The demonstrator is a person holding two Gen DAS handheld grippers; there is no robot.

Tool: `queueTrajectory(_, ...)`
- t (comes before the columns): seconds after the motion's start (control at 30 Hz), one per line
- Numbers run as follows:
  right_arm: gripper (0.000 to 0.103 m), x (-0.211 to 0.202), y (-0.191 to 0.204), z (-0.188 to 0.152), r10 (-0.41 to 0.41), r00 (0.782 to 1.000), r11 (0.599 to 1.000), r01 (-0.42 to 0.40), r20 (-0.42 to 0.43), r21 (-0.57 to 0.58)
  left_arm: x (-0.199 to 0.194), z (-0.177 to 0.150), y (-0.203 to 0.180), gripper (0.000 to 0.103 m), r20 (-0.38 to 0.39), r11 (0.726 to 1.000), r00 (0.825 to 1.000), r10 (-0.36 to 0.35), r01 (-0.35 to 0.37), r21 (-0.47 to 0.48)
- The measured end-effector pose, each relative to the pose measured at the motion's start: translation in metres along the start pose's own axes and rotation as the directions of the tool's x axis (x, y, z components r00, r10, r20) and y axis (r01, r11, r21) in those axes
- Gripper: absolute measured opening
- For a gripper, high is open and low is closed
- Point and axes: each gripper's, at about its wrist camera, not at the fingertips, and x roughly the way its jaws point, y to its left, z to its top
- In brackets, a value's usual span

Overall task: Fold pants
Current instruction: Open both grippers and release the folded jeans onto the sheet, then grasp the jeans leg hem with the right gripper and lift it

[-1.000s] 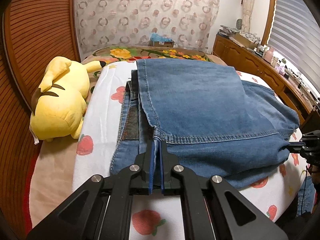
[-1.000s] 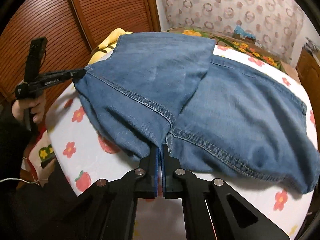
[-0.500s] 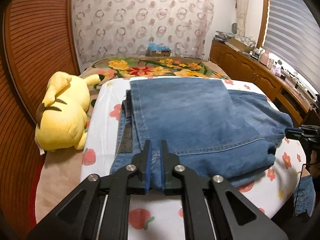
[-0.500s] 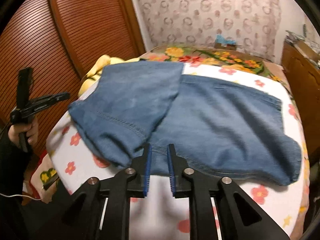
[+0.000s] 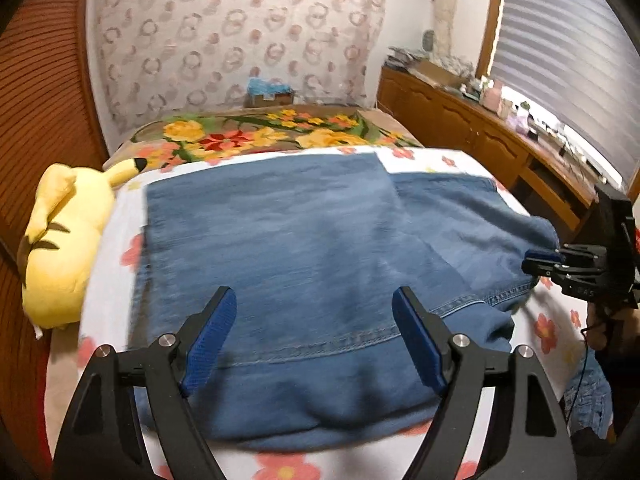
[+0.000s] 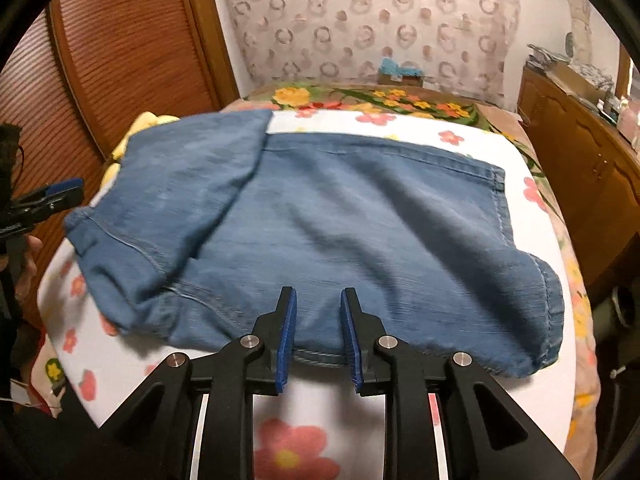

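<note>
Blue denim pants (image 5: 304, 264) lie folded over on the bed, one layer on top of another; they also show in the right wrist view (image 6: 360, 232). My left gripper (image 5: 314, 300) is wide open and empty, above the near hem of the top layer. My right gripper (image 6: 318, 300) is partly open and empty, just above the near edge of the pants. The right gripper also shows at the right edge of the left wrist view (image 5: 548, 264). The left gripper shows at the left edge of the right wrist view (image 6: 60, 192).
A white flowered sheet (image 5: 436, 160) covers the bed. A yellow plush toy (image 5: 64, 248) lies at the bed's left side by a wooden slatted door (image 6: 132, 52). A wooden cabinet (image 5: 480, 136) with clutter runs along the right. A floral blanket (image 5: 256, 136) lies at the far end.
Both grippers have let go of the pants and opened, the left one wide. Both have drawn back and up. The folded layer now rests on the bed.
</note>
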Motion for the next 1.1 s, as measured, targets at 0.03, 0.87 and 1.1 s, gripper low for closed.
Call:
queueTrajectory(0.03,0.025,0.002,-0.002,0.001,-0.005,1.0,1.0,0.005,-0.006,-0.002,0.003,0.001,-0.004,0.081,-0.001,1.0,1.0,0.002,-0.002,0.005)
queueTrajectory(0.87,0.05,0.024,0.001,-0.012,-0.06,0.998,0.997,0.059,-0.017,-0.046,0.059,-0.024,-0.048,0.081,-0.083,0.999,0.996,0.03,-0.027,0.036)
queueTrajectory(1.1,0.05,0.012,-0.005,-0.008,-0.057,0.998,0.998,0.057,-0.026,-0.025,0.058,-0.027,-0.047,0.081,-0.068,0.998,0.997,0.032,-0.028,0.05)
